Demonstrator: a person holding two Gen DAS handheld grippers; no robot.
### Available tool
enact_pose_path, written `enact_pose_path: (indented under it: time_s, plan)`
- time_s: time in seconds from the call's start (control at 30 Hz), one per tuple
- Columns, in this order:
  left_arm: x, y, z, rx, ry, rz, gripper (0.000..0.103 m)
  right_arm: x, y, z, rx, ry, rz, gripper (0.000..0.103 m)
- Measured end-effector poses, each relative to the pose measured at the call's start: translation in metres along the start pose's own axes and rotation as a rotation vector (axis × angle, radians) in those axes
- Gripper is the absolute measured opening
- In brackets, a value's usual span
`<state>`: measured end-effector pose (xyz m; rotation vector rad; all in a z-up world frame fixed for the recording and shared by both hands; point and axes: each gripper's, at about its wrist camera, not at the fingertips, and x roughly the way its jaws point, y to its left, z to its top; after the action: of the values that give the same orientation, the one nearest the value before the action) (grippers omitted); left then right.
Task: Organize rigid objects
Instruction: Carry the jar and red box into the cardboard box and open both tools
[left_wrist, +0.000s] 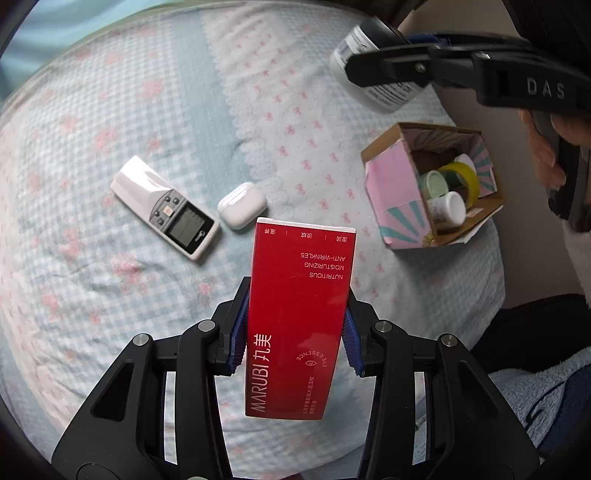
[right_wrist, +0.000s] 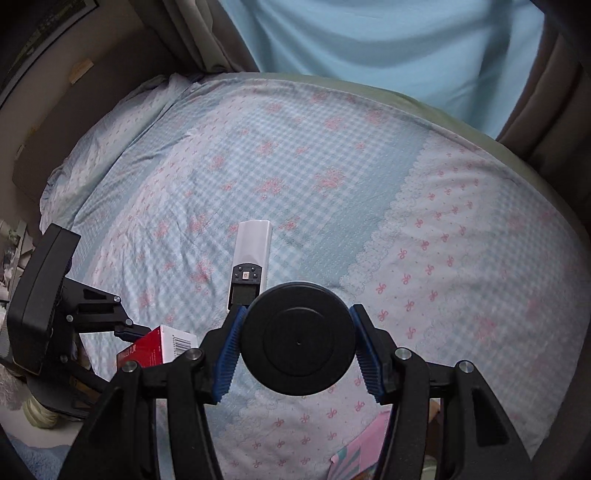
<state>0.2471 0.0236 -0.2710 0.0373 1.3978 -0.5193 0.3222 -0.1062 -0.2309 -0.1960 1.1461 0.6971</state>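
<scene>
My left gripper (left_wrist: 297, 301) is shut on a tall red "MARUBI" carton (left_wrist: 301, 317), its blue pads (left_wrist: 238, 332) pressing both long sides, held up above the bed. My right gripper (right_wrist: 297, 314) is shut on a jar; its round black lid (right_wrist: 298, 341) fills the gap between the pads. In the left wrist view that jar (left_wrist: 364, 79) shows a white labelled body in the right gripper (left_wrist: 388, 68) at the upper right. On the bedsheet lie a white remote control (left_wrist: 162, 208) (right_wrist: 251, 262) and a white earbud case (left_wrist: 242, 205).
An open pink and cardboard box (left_wrist: 391, 184) lies on the bed's right side and holds small jars and a yellow tape roll (left_wrist: 461, 177); its corner (right_wrist: 362, 458) shows low in the right wrist view. A blue and pink checked sheet (right_wrist: 295, 166) covers the bed. A hand (left_wrist: 543, 155) grips the right tool.
</scene>
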Motion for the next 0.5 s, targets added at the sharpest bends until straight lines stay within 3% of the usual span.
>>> enact_pose_path:
  time_s: [0.23,0.5]
  plan:
    - [-0.014,-0.06,0.017,0.01,-0.054,-0.028,0.039,-0.077,-0.02,-0.061,0.124,-0.066,-0.064,0.052]
    - [0.001,-0.134,0.043,0.038,-0.083,-0.089,0.039,-0.137,-0.073,-0.153,0.318,-0.11,-0.153,0.052]
